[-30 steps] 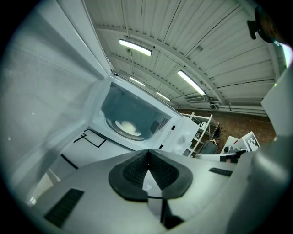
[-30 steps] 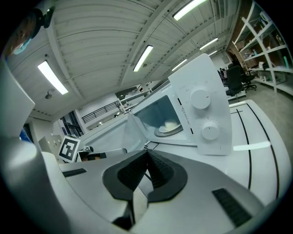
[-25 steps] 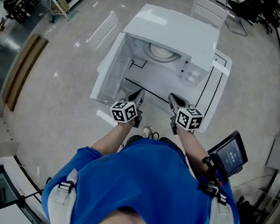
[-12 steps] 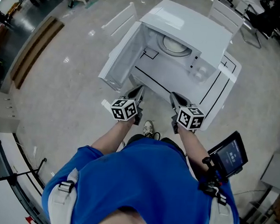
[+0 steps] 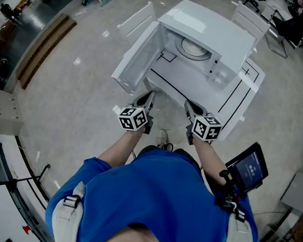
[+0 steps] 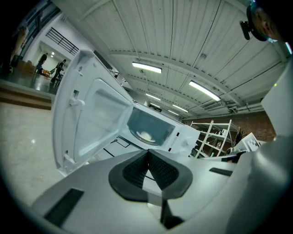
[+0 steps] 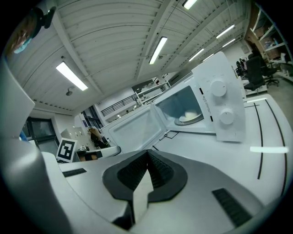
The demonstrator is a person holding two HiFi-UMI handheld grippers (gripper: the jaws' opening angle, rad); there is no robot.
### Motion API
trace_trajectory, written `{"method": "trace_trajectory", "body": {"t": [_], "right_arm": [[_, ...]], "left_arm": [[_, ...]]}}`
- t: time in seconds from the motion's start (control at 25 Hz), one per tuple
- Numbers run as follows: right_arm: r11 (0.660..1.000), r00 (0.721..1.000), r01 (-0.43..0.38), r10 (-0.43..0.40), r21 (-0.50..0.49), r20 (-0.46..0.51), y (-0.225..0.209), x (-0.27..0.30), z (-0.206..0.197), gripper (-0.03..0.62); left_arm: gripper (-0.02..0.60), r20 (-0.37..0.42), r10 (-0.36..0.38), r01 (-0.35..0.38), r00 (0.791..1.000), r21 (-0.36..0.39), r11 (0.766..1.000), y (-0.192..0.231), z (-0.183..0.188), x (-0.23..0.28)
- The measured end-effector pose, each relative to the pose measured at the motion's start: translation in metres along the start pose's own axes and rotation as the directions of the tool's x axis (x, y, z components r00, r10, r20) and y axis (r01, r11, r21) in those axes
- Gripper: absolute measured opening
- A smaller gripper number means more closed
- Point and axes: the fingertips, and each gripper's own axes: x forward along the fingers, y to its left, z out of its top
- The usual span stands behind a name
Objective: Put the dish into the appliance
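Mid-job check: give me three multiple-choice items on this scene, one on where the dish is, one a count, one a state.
1. Where is the dish relative to the microwave? A on top of it; B beside it; C inside it.
2. How many round knobs does its panel carry? A two; B one; C four.
3. How is its door? A shut; B swung open; C taken off.
Answers: 1 C, both gripper views show the dish lying in the cavity. 2 A, the right gripper view shows two knobs, one above the other. 3 B, the door stands out from the cavity on its hinge.
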Motion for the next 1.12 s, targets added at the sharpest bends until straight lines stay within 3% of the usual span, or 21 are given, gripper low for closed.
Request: {"method": "trace_trajectory", "body": {"t": [0.28, 0.64, 0.76, 0.88, 1.12], "right_arm": [[0.998, 0.998, -0.056, 0.055, -0.014, -0.028, 0.018, 0.015, -0.006, 0.002], [0.991, 0.990, -0.126, 0.123, -0.039, -0.071, 0.050, 0.033, -0.012, 0.002], [0.989, 0.988, -0.141, 0.137, -0.049, -0.076, 0.054, 0.039, -0.012, 0.002], [0.988, 0.987, -0.146, 0.142, -0.054, -0.076, 0.057, 0.040, -0.010, 0.002], [0.988, 0.988, -0.141, 0.137, -0.059, -0.069, 0.057, 0.041, -0.006, 0.002]], "left_arm": [[0.006, 0.051, 0.094, -0.095, 0.994, 0.013, 0.995, 0.030, 0.012, -0.029], [0.008, 0.137, 0.241, -0.252, 0.961, 0.071, 0.965, 0.096, 0.051, -0.087], [0.011, 0.154, 0.236, -0.257, 0.959, 0.132, 0.957, 0.109, 0.064, -0.093], [0.101, 0.146, 0.206, -0.232, 0.968, 0.191, 0.954, 0.114, 0.071, -0.093], [0.109, 0.129, 0.141, -0.172, 0.981, 0.264, 0.949, 0.114, 0.085, -0.081]]}}
